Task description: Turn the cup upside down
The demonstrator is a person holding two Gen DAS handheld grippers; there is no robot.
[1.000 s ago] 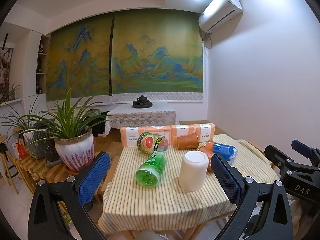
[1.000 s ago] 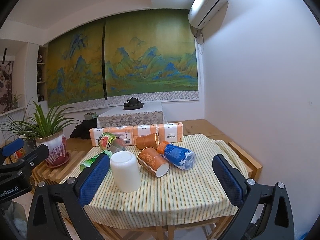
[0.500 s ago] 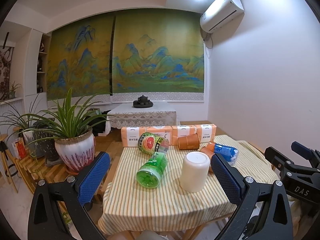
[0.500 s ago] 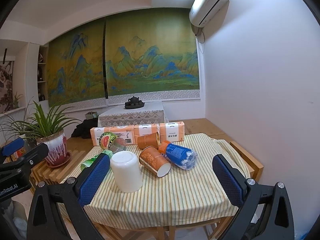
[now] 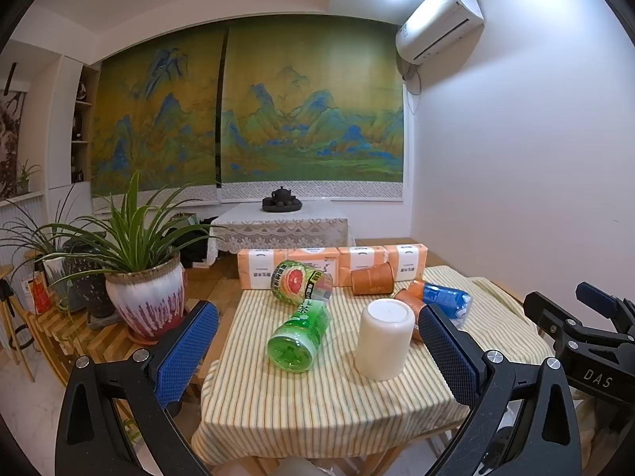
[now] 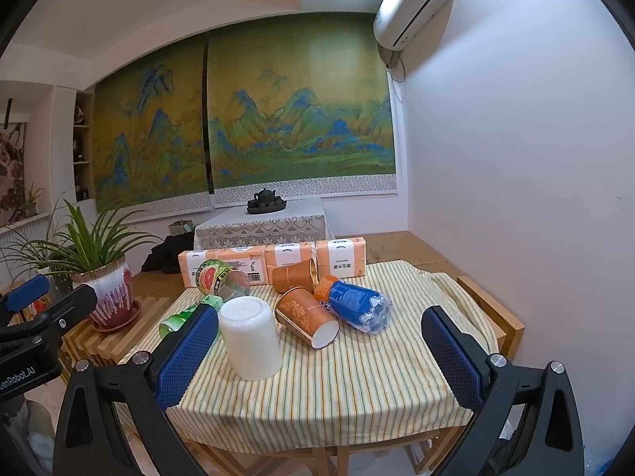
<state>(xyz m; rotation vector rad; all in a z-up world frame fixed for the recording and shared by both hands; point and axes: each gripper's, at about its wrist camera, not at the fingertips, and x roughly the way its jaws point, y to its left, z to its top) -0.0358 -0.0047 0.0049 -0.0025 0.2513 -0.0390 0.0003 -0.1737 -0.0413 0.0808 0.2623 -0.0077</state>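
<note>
On the floor at the far left stands a potted spider plant [image 5: 135, 277] in a white and purple glazed pot, on a slatted wooden stand beside the table. The table wears a yellow striped tablecloth [image 5: 317, 408]. Toward its left side a green tea bottle [image 5: 299, 335] lies on its side, base toward the camera, and just behind it a bottle with a grapefruit label [image 5: 297, 281] also lies flat. Along the far edge runs a row of orange tissue packs [image 5: 333, 263]. Right of the green bottle, near the middle of the cloth, the white cup [image 5: 383, 339] stands mouth down, its closed base facing up, touching nothing but the cloth. Behind it an orange paper cup [image 6: 293, 275] lies on its side against the tissue packs, and a second orange paper cup [image 6: 307, 317] lies nearer with its white mouth toward the near right. Just right of that lies a blue-labelled water bottle [image 6: 355, 305], touching the nearer paper cup.

The left gripper [image 5: 317, 353] hangs in front of the near table edge with its blue-padded tongs wide apart, holding nothing. The right gripper [image 6: 319, 357] likewise has its tongs spread wide and empty, the white cup just beside its left pad in that view.
</note>
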